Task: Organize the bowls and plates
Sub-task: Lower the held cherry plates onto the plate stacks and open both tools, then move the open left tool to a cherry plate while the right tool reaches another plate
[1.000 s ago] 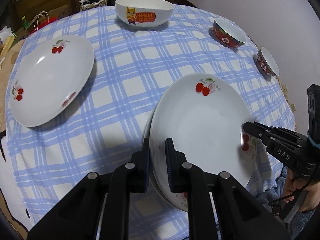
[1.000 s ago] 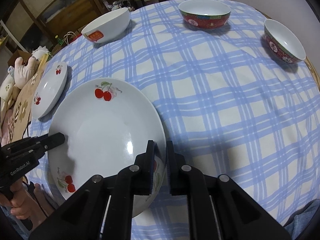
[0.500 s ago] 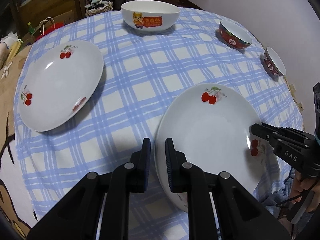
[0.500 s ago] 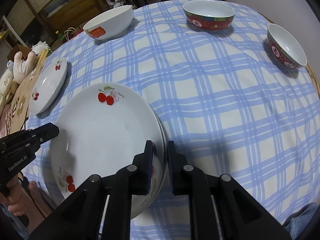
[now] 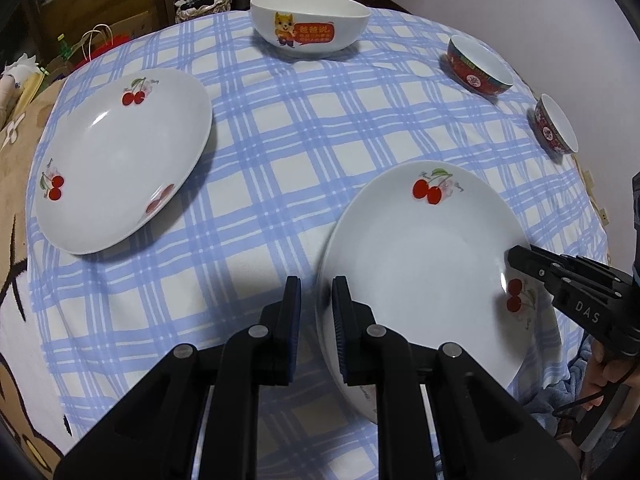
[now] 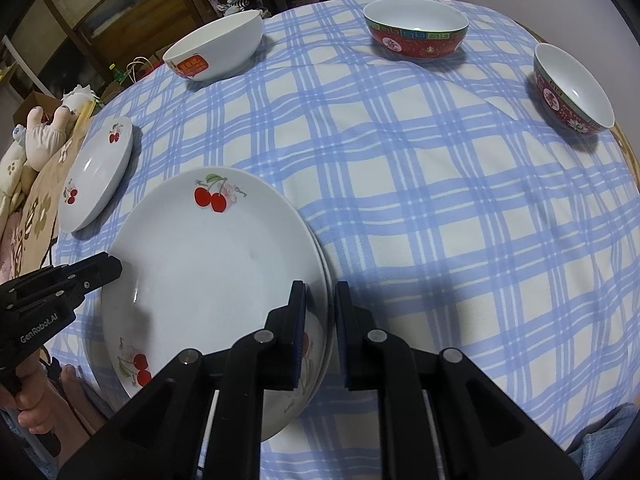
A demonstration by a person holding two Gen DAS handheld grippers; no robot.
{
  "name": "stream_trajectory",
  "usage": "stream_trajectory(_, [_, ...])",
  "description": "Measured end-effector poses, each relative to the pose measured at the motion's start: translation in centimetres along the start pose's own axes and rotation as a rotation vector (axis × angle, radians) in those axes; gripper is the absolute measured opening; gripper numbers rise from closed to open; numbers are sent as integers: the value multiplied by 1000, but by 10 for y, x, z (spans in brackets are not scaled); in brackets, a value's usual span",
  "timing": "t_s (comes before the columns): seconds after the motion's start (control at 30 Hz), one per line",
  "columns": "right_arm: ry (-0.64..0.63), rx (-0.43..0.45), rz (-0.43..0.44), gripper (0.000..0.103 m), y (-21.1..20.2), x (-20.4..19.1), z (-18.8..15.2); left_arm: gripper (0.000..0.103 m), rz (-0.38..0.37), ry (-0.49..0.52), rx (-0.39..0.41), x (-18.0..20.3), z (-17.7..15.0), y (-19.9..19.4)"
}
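A white cherry plate (image 5: 424, 264) lies stacked on another plate at the near table edge; it also shows in the right wrist view (image 6: 216, 276). My left gripper (image 5: 316, 300) is open, its jaws astride the stack's left rim. My right gripper (image 6: 320, 304) is open, its jaws astride the stack's right rim. A third cherry plate (image 5: 120, 156) lies alone at the left, also in the right wrist view (image 6: 96, 172).
A white cartoon bowl (image 5: 310, 26) stands at the back. Two red patterned bowls (image 6: 416, 34) (image 6: 572, 88) stand at the right. The table (image 6: 440, 200) has a blue checked cloth. Soft toys (image 6: 36, 136) lie off its left edge.
Both grippers have opened and let go of the top plate, which has settled down onto the lower plate. Both cameras have pulled back slightly.
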State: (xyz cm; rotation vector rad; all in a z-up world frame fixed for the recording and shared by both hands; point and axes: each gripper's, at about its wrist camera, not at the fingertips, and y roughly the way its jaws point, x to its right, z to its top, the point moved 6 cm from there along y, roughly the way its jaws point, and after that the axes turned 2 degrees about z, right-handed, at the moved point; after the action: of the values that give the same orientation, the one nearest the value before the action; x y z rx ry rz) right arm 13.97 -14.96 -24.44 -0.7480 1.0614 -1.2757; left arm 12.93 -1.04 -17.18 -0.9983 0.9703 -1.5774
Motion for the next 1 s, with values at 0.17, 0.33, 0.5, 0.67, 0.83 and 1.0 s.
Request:
stream_trajectory(0.17, [3, -1, 3, 15, 0, 1, 0, 18, -18, -29, -7, -3, -1, 1])
stream_trajectory(0.33, [11, 7, 5, 15, -2, 1, 1, 18, -25, -41, -9, -4, -1, 0])
stream_trajectory(0.5, [16, 13, 2, 15, -4, 2, 1, 18, -34, -57, -6, -6, 0, -2])
stream_trajectory(0.67, [14, 19, -7, 16, -6, 2, 3, 18, -46, -76, 8, -10, 3, -6])
stream_trajectory(0.83, [20, 28, -20, 29, -10, 3, 7, 29, -41, -85, 19, -14, 6, -12])
stream_trajectory(1.0, [18, 74, -21, 46, -22, 1, 16, 51, -11, -93, 38, -23, 11, -23])
